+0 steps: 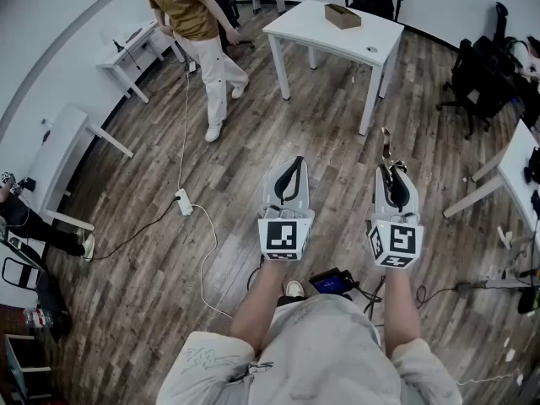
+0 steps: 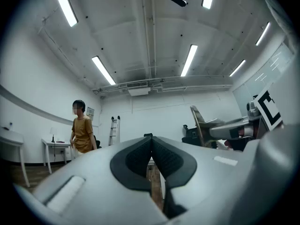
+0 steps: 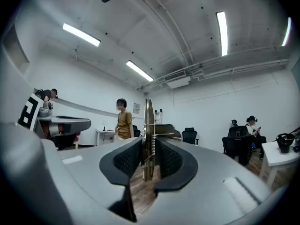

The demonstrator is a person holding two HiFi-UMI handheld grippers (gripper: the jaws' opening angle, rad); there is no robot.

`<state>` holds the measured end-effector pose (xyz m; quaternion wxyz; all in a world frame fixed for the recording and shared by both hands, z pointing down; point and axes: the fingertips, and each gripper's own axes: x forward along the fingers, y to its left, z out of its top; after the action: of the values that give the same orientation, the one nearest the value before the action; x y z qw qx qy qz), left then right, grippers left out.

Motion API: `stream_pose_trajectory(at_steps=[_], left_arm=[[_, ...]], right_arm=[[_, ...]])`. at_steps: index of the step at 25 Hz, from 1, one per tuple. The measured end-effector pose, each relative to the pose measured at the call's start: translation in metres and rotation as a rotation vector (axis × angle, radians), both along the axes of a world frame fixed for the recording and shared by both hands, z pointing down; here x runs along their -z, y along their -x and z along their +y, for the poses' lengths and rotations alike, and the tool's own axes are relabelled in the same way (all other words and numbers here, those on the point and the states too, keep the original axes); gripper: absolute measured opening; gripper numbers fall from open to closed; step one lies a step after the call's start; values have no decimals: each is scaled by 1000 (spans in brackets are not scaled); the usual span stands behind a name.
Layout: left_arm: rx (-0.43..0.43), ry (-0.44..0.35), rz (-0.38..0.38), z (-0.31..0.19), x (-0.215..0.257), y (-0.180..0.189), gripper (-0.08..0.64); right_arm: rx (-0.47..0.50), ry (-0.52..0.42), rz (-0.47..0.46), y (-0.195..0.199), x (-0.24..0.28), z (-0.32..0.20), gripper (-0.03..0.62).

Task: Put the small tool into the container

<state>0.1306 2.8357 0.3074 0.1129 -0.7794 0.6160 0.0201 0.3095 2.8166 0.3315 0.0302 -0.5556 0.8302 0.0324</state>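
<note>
**A:** Right gripper view shows it best imo: the small tool (image 3: 148, 139), a thin metal thing with a little coil spring, is pinched upright between the pads of the right gripper (image 3: 148, 159). The jaws are only part way closed, clamped on its sides, and its tip pokes out well past them.

**B:** Yep, same from the head view, it sticks out in front of that gripper over the wood floor (image 1: 253, 142). What about the other one?

**A:** The left gripper (image 2: 151, 144) has its jaws pressed together with nothing between them. It's held just beside the right one, at about the same height.

**B:** And the container (image 1: 342, 15)?

**A:** It's a brown box on the white table (image 1: 312, 30) across the room, well apart from both grippers. A person in a tan shirt (image 1: 190, 11) is standing off to the left of that table.
</note>
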Motion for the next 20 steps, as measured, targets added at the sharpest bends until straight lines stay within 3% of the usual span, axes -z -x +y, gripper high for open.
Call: stream_pose_trajectory(at_steps=[13, 20], left_arm=[[4, 10, 14, -1, -3, -94, 12], [7, 26, 28, -6, -24, -213, 11]], right_arm=[[18, 0, -23, -89, -2, -2, 89], [42, -1, -17, -204, -21, -6, 89]])
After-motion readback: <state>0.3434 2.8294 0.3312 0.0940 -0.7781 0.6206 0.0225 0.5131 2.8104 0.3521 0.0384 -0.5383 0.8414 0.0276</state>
